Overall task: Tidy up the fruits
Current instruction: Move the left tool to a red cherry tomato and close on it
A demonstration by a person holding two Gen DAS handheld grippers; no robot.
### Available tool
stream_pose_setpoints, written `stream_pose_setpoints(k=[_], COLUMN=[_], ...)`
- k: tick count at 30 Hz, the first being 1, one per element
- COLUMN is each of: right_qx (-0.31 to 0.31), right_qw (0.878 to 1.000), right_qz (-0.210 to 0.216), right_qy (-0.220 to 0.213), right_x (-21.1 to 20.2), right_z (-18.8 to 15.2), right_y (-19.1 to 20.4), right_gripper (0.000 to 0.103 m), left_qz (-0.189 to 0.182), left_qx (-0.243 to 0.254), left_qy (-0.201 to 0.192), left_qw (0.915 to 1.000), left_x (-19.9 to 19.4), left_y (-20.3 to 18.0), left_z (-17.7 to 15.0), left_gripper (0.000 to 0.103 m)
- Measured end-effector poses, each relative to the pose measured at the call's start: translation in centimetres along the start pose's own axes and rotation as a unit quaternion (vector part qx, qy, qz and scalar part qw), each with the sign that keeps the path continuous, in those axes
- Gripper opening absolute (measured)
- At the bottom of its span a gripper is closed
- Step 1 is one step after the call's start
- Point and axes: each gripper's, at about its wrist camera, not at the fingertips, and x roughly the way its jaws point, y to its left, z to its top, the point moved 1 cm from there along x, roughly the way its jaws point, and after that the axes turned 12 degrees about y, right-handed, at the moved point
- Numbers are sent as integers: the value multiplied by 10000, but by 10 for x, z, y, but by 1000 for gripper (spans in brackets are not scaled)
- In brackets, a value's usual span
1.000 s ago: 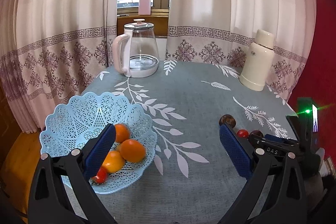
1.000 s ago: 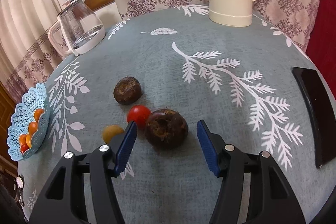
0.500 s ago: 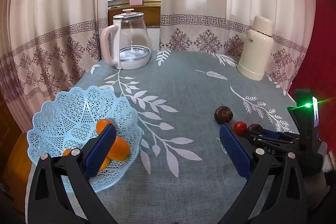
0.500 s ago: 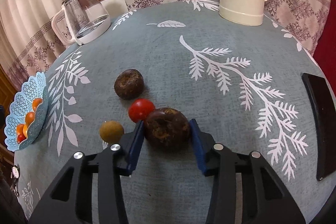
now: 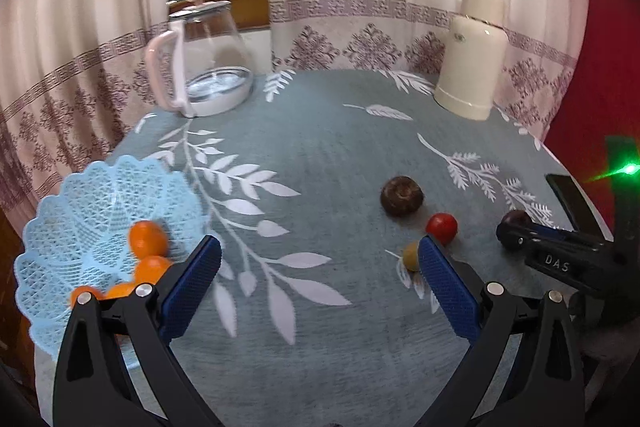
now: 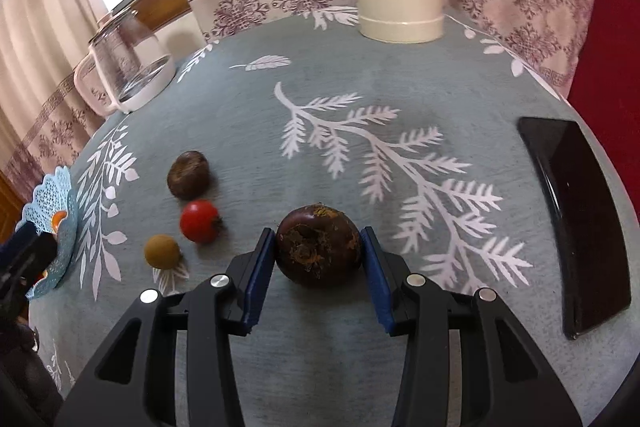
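My right gripper (image 6: pixel 318 253) is shut on a dark purple mangosteen (image 6: pixel 319 243), held a little off the cloth; the same fruit (image 5: pixel 514 218) shows at the gripper's tip in the left wrist view. On the table lie a second mangosteen (image 6: pixel 188 174), a red tomato (image 6: pixel 199 220) and a small tan longan (image 6: pixel 162 251). A light blue lattice basket (image 5: pixel 80 211) at the left holds several oranges (image 5: pixel 147 237). My left gripper (image 5: pixel 316 279) hangs open over the cloth between basket and loose fruit, with nothing between its fingers.
A glass kettle (image 5: pixel 204 67) with a pink handle stands at the back left and a cream thermos (image 5: pixel 474 55) at the back right. A black phone (image 6: pixel 576 211) lies near the table's right edge. Curtains hang behind the round table (image 5: pixel 320 155).
My right gripper went from open around the mangosteen to shut on it and has raised it slightly. The left gripper has swung right, away from the basket, still open.
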Motion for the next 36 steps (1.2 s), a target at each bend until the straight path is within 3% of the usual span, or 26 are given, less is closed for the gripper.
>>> stream_pose_setpoints(k=[8, 15, 26, 28, 36], right_qx=[-76, -45, 45, 82, 215], right_qw=[9999, 9999, 9998, 9999, 9997], right_qz=[-37, 81, 195, 128, 65], right_qy=[-108, -90, -57, -77, -99], right_x=[0, 0, 1, 0, -1], right_z=[-4, -4, -4, -4, -3], right_y=[3, 1, -3, -4, -9], right_gripper=[44, 44, 44, 44, 44], left_qz=[-231, -324, -696, -744, -1161], left_qx=[202, 504, 546, 566, 450], left_qy=[361, 463, 657, 696, 1061], left_qw=[9989, 9971, 9939, 9932, 9865], left_x=[28, 45, 61, 65, 88], left_y=[-25, -47, -61, -65, -70], left_z=[8, 13, 23, 26, 33], left_gripper=[100, 94, 91, 81, 71])
